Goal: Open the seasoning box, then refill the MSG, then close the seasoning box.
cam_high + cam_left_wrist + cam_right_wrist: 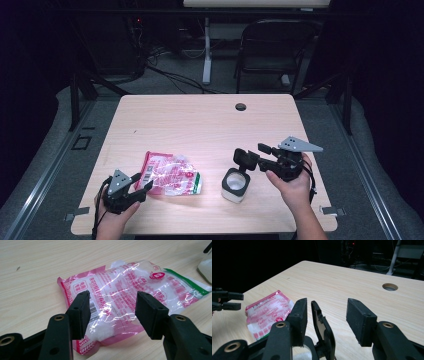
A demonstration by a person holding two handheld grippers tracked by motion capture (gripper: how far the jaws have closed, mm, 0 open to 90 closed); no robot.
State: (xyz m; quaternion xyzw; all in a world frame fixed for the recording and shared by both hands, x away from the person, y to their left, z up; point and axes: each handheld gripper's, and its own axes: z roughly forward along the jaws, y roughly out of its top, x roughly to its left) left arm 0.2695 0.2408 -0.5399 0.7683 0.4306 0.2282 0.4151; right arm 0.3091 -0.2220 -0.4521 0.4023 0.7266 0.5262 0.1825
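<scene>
A pink and clear plastic bag (172, 176) with white contents lies flat on the wooden table (200, 120), near its front left. My left gripper (142, 182) stands open at the bag's near edge. In the left gripper view the bag (125, 287) reaches in between the two spread jaws of that gripper (112, 305). A white container (235, 186) stands to the right of the bag, its black flip lid (244, 159) raised. My right gripper (257, 159) is open around that lid (323, 330), which stands close to one finger (298, 317).
A round cable hole (241, 106) sits in the table near its far edge. Behind the table stand a black chair (275, 50) and a white desk leg (206, 50), with cables on the floor. Bare tabletop stretches across the far half.
</scene>
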